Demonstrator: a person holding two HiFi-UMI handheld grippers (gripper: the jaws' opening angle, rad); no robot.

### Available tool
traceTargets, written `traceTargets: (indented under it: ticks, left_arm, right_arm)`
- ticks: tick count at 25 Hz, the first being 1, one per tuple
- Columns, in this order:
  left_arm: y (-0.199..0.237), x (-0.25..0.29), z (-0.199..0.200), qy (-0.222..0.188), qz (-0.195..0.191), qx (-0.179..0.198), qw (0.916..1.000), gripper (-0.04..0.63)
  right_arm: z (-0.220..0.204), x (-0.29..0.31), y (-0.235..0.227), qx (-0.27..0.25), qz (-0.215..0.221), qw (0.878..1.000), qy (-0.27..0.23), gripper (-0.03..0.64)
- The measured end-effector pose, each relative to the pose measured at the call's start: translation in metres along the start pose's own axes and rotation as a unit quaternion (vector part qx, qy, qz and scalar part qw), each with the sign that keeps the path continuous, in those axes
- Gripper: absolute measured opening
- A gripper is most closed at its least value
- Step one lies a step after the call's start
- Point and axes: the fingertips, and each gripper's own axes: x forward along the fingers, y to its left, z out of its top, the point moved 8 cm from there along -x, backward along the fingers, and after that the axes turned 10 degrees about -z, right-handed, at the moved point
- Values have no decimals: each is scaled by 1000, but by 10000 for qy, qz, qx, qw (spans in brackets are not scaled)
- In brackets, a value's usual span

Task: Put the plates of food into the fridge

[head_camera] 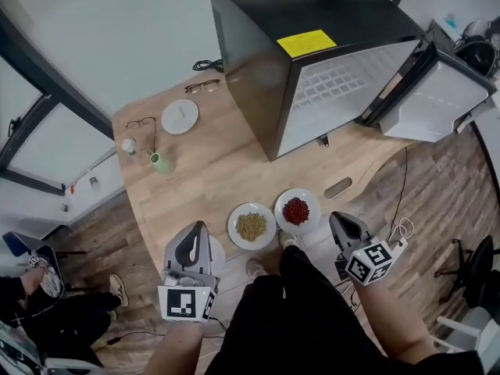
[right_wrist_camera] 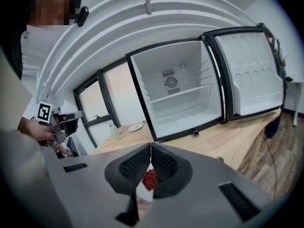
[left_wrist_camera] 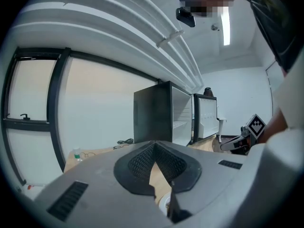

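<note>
**Both grippers clenched and empty; plates on the table**

The left gripper (head_camera: 195,226) has its jaws closed together on nothing. The plate of grains (head_camera: 251,226) lies on the table (head_camera: 203,182), just to that gripper's right. The plate of red food (head_camera: 297,210) lies just left of the right gripper (head_camera: 337,219), which is likewise clenched and empty. The open fridge (head_camera: 336,92) stands well ahead of both.
</note>
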Motion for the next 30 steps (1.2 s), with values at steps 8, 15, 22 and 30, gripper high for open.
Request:
traceTargets:
  ticks: [8, 15, 22, 30]
  left_arm:
    - [-18, 22, -2, 207, -216, 58, 9995, 5]
    - [-21, 39, 7, 511, -316, 391, 9974, 5]
    - [-26, 50, 11, 675, -368, 574, 9954, 5]
    - [-40, 59, 12, 961, -413, 661, 9923, 5]
  right_arm:
    - [-75, 2, -8, 473, 18, 9972, 578, 21]
    - [-109, 25, -26, 1471, -43, 9859, 796, 107]
    - [-137, 41, -37, 2772, -200, 9554, 996, 186]
    - [-155, 61, -42, 3046, 170, 9405, 1499, 187]
